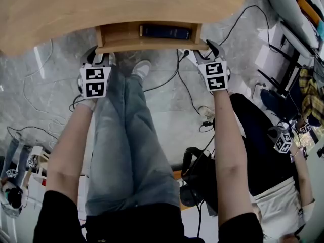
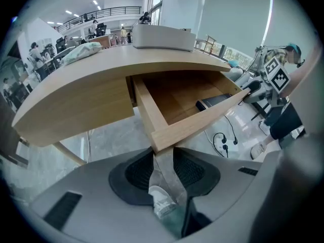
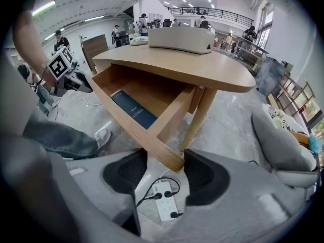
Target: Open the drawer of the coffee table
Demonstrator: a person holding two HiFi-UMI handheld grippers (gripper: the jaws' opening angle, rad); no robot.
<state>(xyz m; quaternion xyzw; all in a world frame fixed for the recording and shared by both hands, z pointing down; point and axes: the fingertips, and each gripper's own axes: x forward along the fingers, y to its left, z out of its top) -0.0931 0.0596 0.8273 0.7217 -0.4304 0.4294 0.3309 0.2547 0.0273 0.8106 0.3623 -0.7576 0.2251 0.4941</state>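
The wooden bench (image 1: 126, 4) fills the top of the head view, and its drawer (image 1: 119, 36) stands partly out toward the person. The left gripper (image 1: 99, 55) clamps the drawer front's left corner and the right gripper (image 1: 202, 49) its right corner, jaws partway apart. A dark blue book (image 1: 165, 32) lies inside.

1. your bench (image 1: 61, 14) is a light wood coffee table with a rounded top; one slanted wooden leg shows beneath it.
2. on its top rests a flat white box (image 3: 179, 38), and at one end a pale green bundle (image 2: 83, 49).
3. its drawer (image 3: 174, 113) stands pulled out, with a dark blue book (image 3: 132, 110) lying flat inside.
4. under it the grey stone floor (image 1: 167, 110) carries a white power strip (image 3: 164, 206) with black cables plugged in.
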